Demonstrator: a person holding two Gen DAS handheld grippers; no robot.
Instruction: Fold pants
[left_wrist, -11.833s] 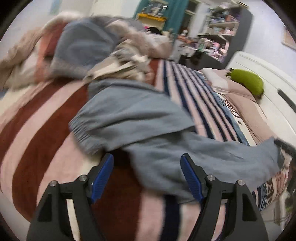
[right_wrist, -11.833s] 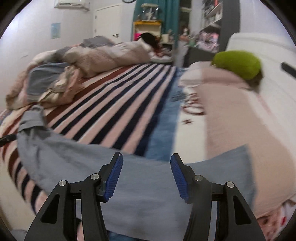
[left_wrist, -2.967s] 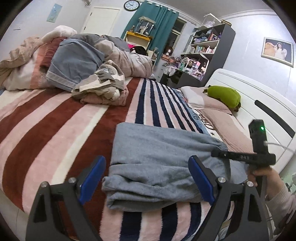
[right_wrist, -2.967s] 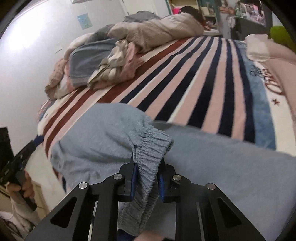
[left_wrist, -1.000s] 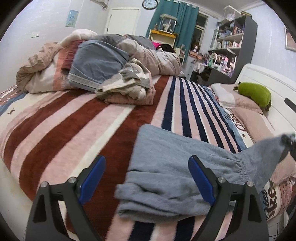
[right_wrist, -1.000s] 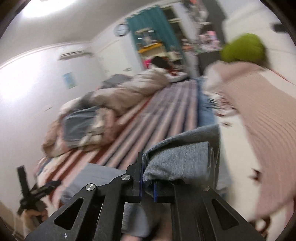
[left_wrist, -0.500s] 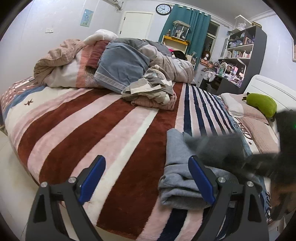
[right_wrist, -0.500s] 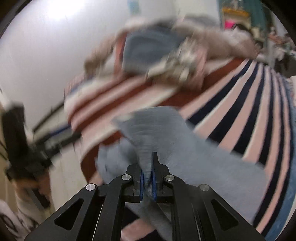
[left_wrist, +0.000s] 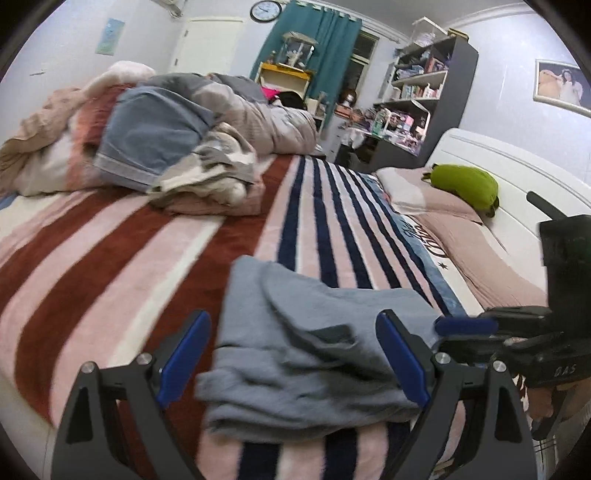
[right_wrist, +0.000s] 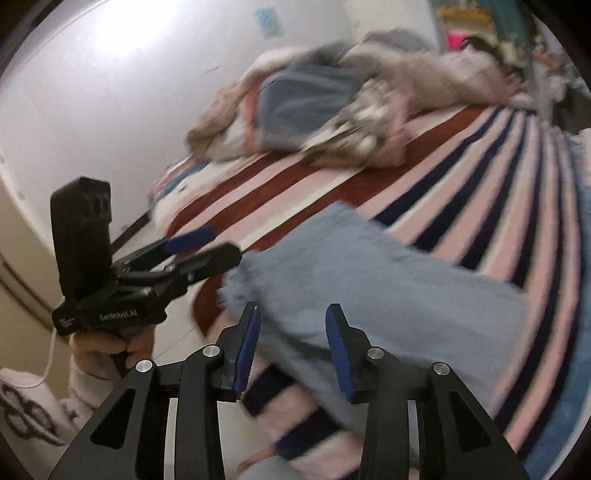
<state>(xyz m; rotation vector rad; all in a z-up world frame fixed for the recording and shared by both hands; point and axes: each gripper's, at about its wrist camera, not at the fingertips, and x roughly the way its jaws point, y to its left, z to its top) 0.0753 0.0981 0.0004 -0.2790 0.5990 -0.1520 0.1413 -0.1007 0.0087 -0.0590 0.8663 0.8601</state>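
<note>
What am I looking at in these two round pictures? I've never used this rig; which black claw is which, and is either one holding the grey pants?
There is no robot: a person holds a hand-held two-finger gripper in each hand, with a fisheye camera on each one looking out along its fingers.

In the left camera's view, the left gripper frames the bottom with its blue pads wide open and nothing in them. The right gripper comes in from the side.

The right camera's view shows its own right gripper, whose jaws have just been opening. The cloth lies beneath them, not pinched. The left gripper shows at the side.

The grey pants lie folded in a bundle on the striped blanket. Piled bedding lies beyond.
</note>
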